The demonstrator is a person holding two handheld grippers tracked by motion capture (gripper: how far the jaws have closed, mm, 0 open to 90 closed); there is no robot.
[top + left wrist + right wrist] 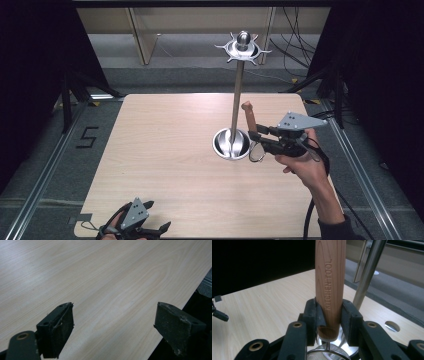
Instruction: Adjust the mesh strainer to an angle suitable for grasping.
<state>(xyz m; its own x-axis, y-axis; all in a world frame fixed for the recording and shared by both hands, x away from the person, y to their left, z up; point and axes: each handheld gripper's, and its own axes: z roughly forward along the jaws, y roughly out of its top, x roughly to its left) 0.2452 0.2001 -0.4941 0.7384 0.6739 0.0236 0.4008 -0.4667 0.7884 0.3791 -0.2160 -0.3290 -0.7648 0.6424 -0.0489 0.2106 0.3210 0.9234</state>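
A metal utensil stand rises from the table [165, 150]: a round base [231, 144], a thin pole [237, 100] and a ring of hooks [243, 47] at the top. Just right of the base, my right gripper [259, 135] is shut on a wooden handle [248, 116] that points up, with a wire strainer head [257, 151] hanging below. In the right gripper view the handle [329, 285] reads "KITCHEN TOOL" and is clamped between the jaws of the right gripper [329, 315], with the pole [368, 270] close behind. My left gripper [162, 229] rests open at the table's front edge, nothing inside the left gripper [115, 332].
Wooden shelving [142, 35] stands behind the table, with cables [295, 45] on the floor at the back right. Dark stand legs [67, 95] flank the table's far corners. A "5" mark [86, 137] lies on the floor at the left. The table's left half is bare wood.
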